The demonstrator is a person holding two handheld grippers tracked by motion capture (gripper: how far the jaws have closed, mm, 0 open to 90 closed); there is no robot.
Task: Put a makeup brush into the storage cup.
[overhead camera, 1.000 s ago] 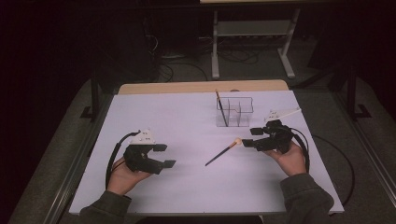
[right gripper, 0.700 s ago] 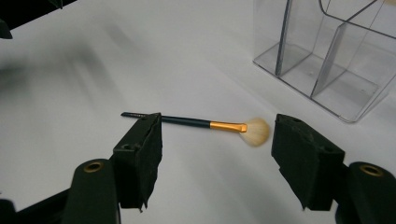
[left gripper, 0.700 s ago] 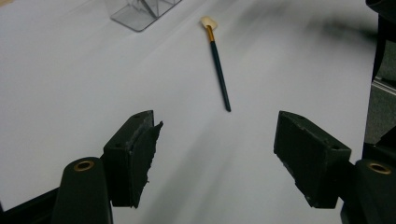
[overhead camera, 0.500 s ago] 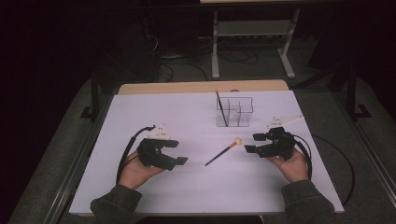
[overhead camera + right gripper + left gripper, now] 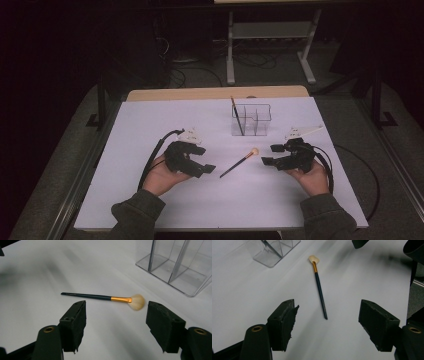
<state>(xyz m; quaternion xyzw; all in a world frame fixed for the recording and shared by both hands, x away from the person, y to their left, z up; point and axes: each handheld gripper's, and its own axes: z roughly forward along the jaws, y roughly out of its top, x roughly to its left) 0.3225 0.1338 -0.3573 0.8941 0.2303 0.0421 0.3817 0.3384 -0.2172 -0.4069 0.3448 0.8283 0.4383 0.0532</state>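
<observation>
Nearest the person, the left gripper [image 5: 207, 169] and the right gripper [image 5: 267, 155] hover low over the white table [image 5: 150, 130], each with its jaws spread wide and nothing between them, pointing inward at each other. Between the two lies the makeup brush [image 5: 239, 162], flat on the table, its dark handle toward the left gripper and its pale bristles near the right one. Farther back stands the clear organizer [image 5: 257, 120], upright, with a thin brush [image 5: 236, 115] leaning in its left compartment.
</observation>
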